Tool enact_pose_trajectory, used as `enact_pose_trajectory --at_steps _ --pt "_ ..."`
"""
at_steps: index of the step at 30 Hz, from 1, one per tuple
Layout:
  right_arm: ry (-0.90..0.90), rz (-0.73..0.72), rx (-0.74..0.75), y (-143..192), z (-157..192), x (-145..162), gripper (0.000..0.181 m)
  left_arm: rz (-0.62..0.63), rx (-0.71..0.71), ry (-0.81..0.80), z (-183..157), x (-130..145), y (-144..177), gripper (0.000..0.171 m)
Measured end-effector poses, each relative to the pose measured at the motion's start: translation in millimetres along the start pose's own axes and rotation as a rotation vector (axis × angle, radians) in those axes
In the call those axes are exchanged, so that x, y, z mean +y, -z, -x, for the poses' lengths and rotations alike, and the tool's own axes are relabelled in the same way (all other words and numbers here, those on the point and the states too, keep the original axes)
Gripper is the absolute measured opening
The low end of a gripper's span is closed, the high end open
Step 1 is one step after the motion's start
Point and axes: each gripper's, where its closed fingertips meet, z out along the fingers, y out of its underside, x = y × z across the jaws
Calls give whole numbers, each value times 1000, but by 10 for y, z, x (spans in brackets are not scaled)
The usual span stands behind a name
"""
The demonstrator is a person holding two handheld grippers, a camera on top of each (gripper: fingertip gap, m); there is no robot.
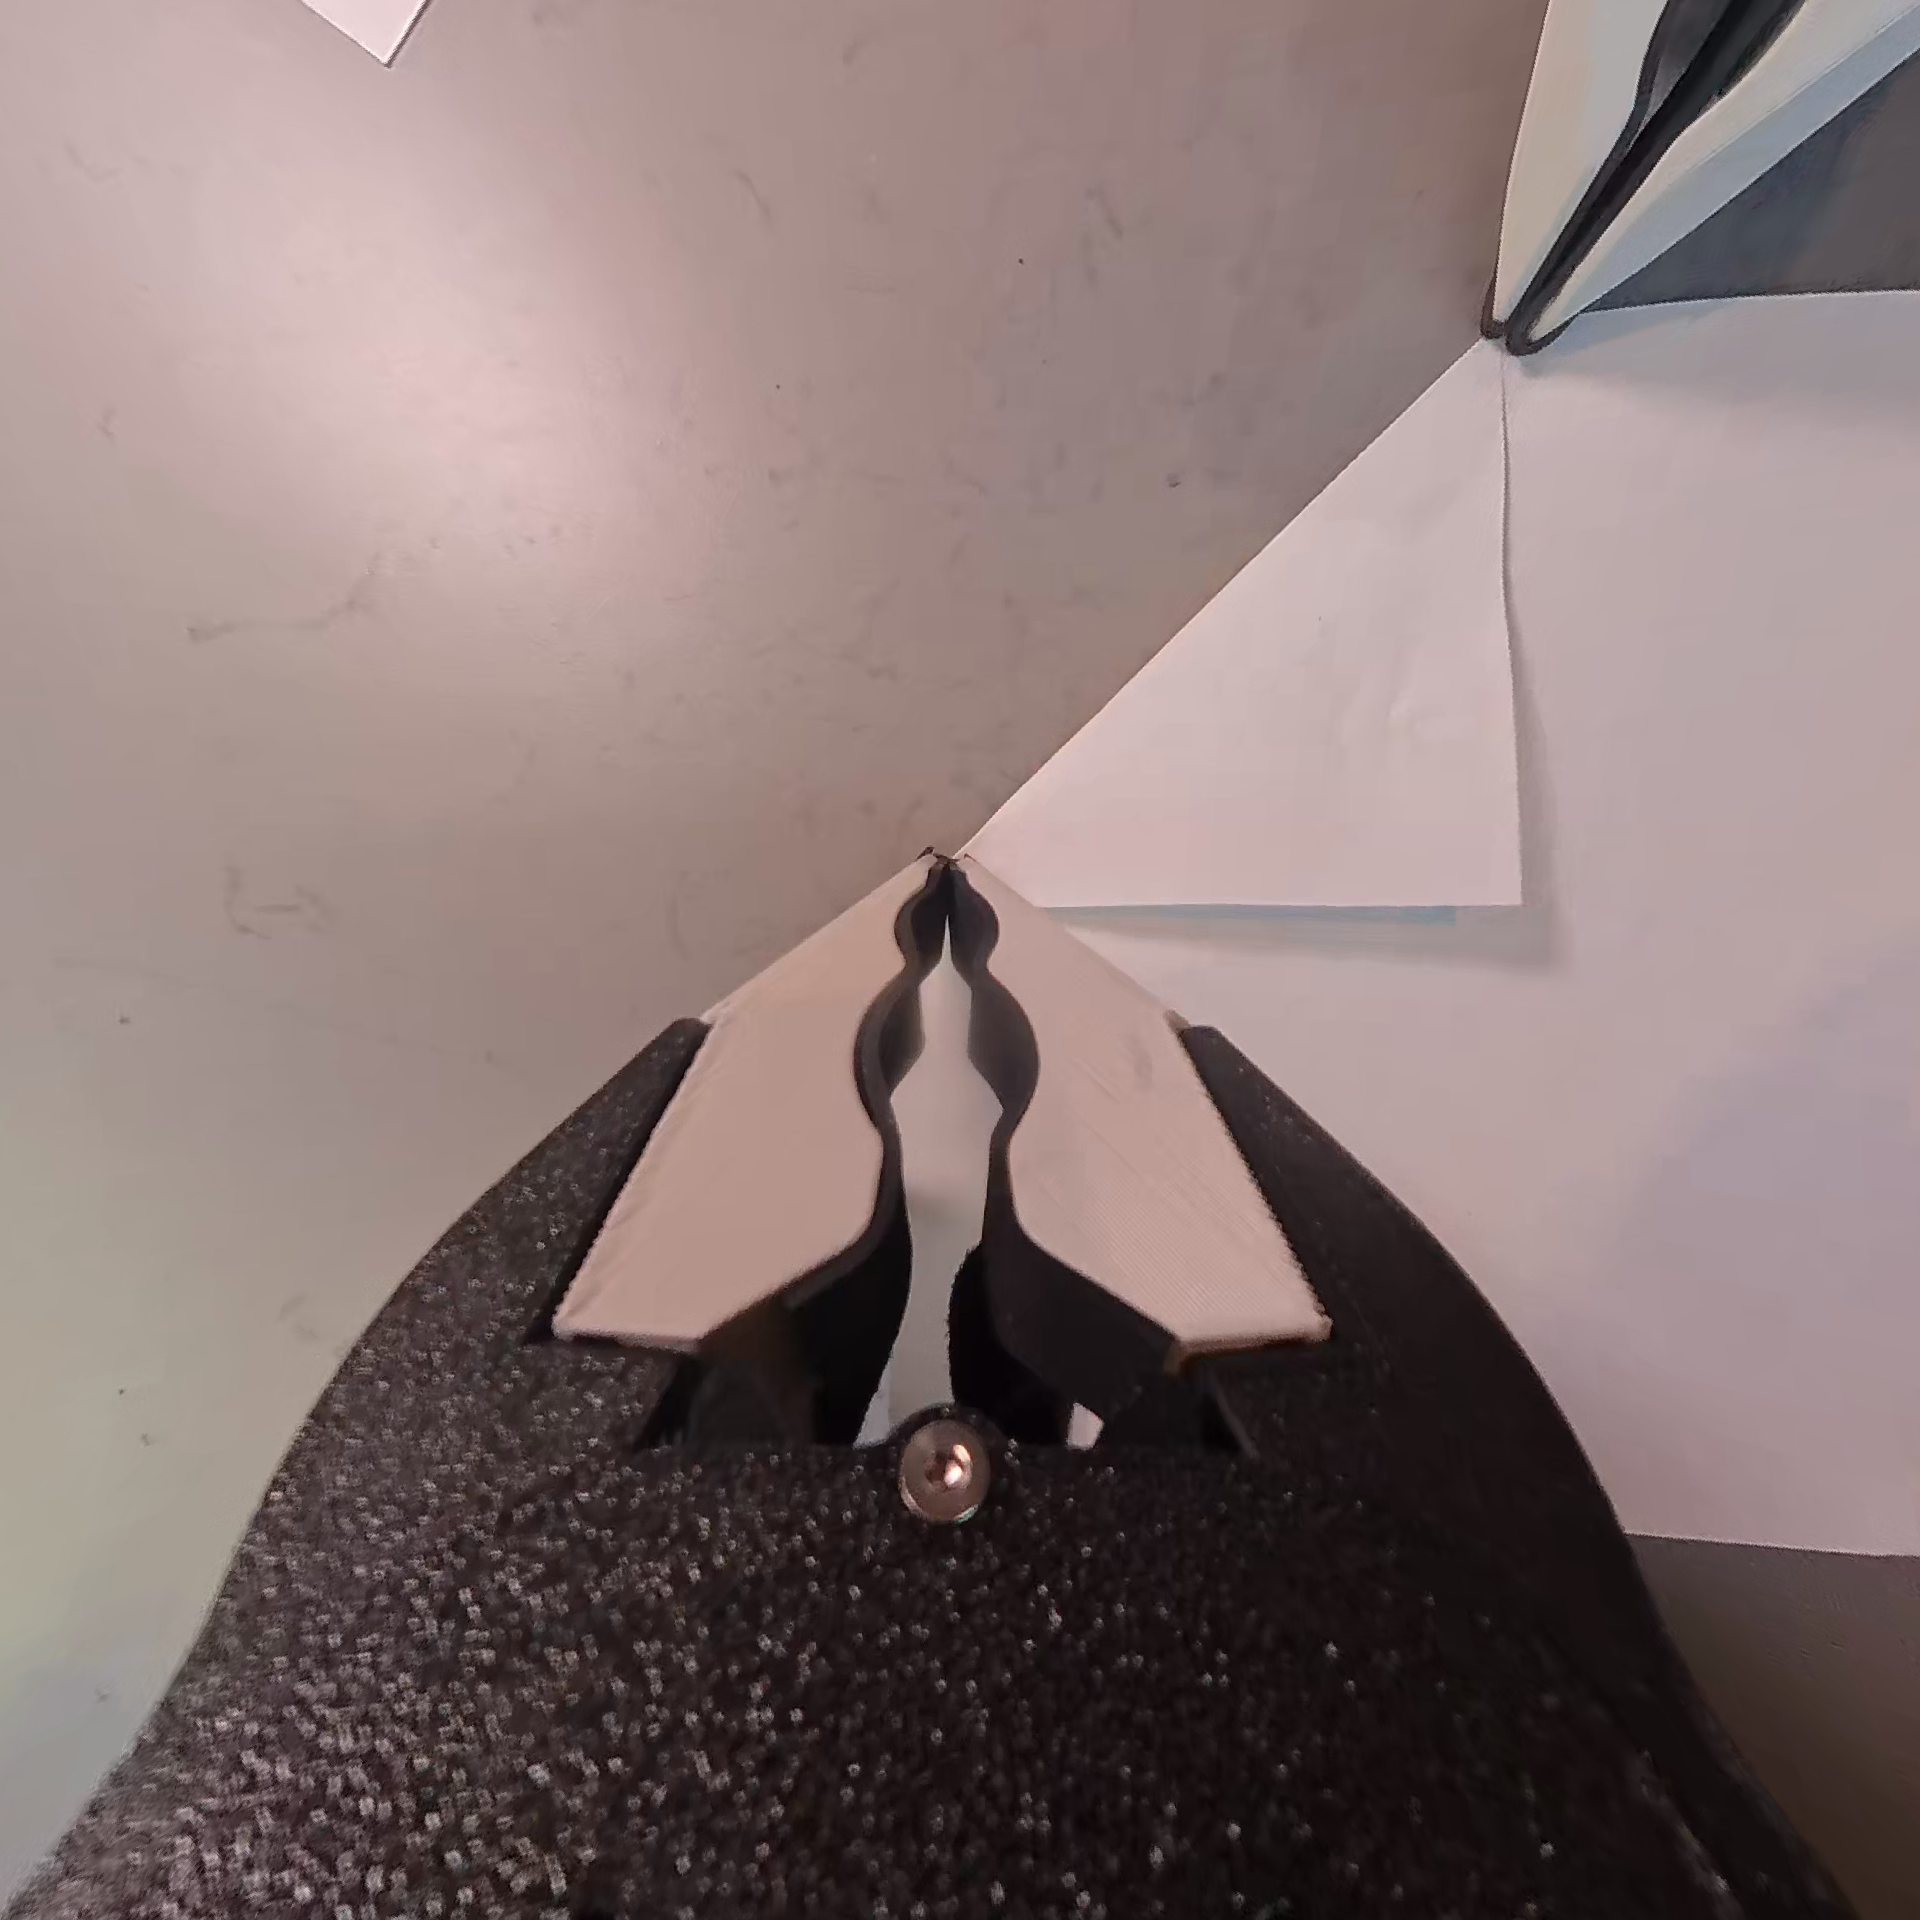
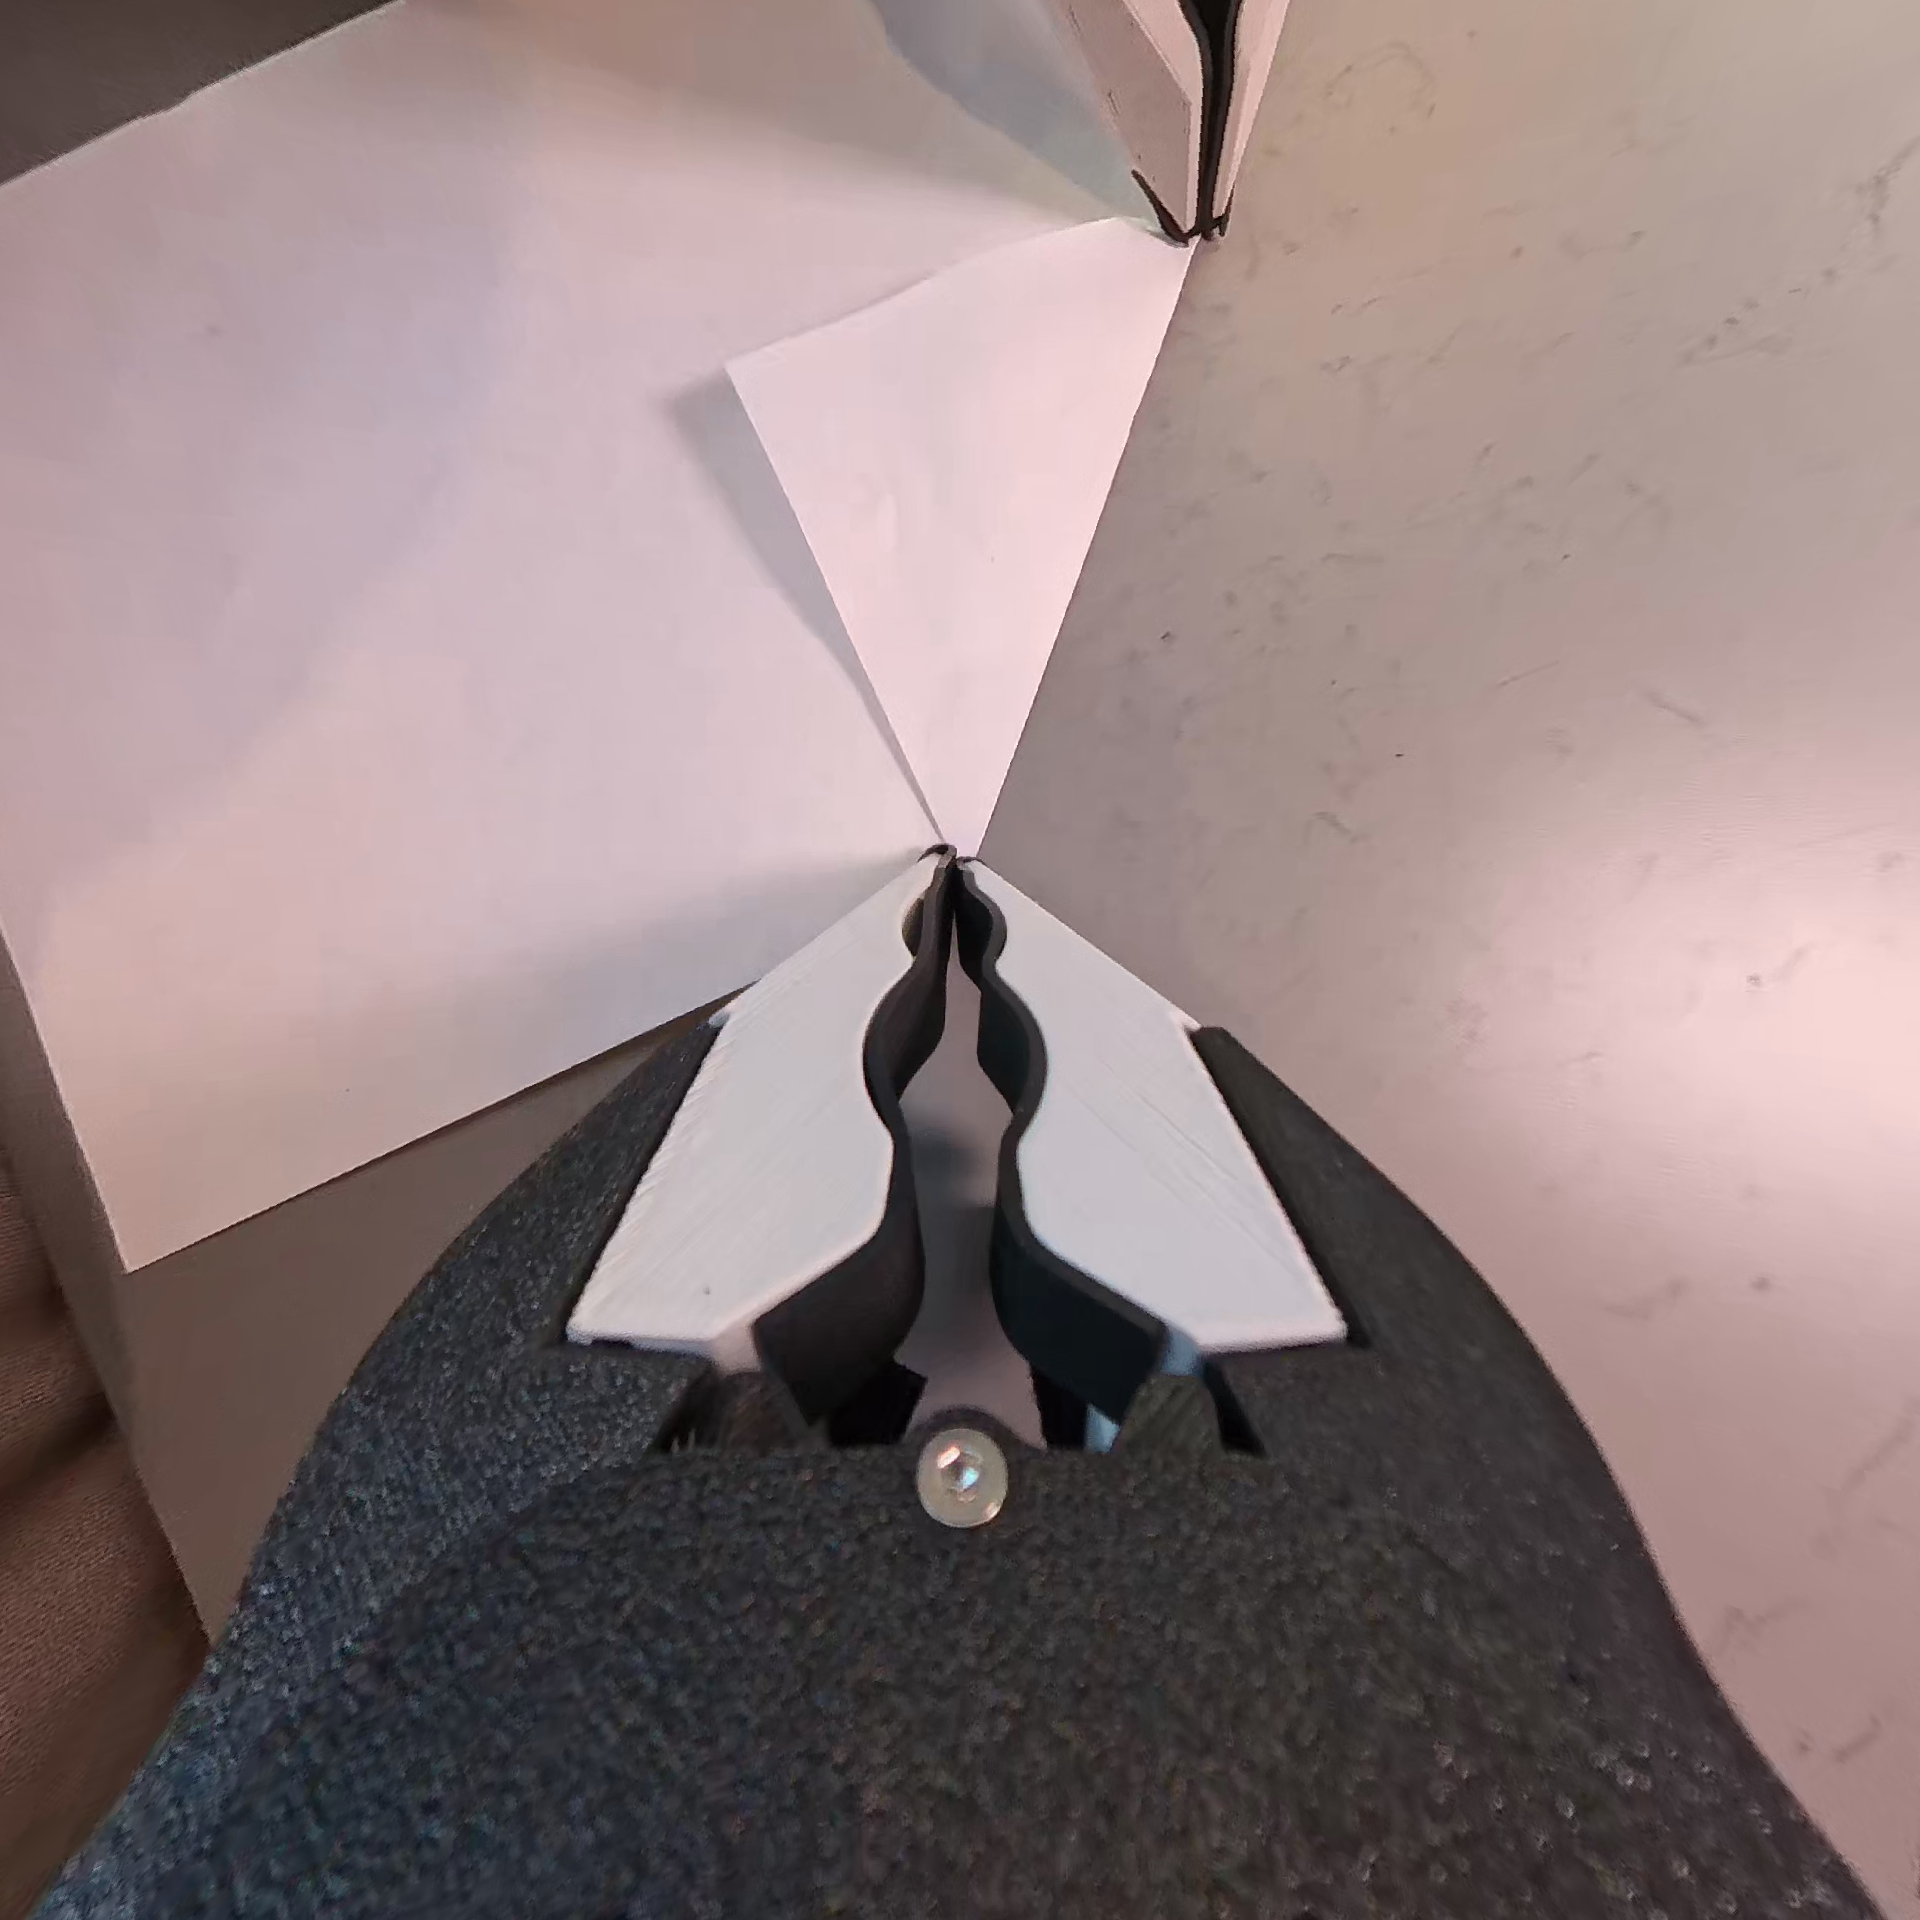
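Note:
A white sheet of paper (image 1: pixel 1558 1195) (image 2: pixel 364 675) lies flat on a grey table (image 1: pixel 520 520) (image 2: pixel 1507 831). One corner is folded over into a triangular flap (image 1: pixel 1351 748) (image 2: pixel 966 499). My left gripper (image 1: pixel 945 860) is shut, its tips at one end of the fold line. My right gripper (image 2: pixel 951 857) is shut, its tips at the other end of the fold line. Each gripper shows far off in the other's view, the right one (image 1: pixel 1527 338) and the left one (image 2: pixel 1195 223). I cannot tell whether either tip pinches paper or only touches it.
The corner of another white sheet (image 1: pixel 364 21) lies at the far left of the table. The table's edge and a brown area beyond it (image 2: pixel 52 1507) show at the lower left of the right wrist view. The grippers' ends are close to 15 centimeters from one another.

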Motion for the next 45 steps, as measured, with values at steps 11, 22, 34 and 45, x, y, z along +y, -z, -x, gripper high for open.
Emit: enact_pose_trajectory --at_steps 11,22,34,45 --pt "97 -239 17 131 -90 -809 14 -14 -15 52 -4 -25 -6 0" --pt "98 -47 -14 -413 -151 -576 16 -345 -29 514 79 34 943 34" --pt "133 -8 -120 -378 -109 -560 21 -335 -218 603 -378 359 427 0" --pt "338 -47 -141 -570 -340 -802 11 -168 -364 147 -403 208 368 0"
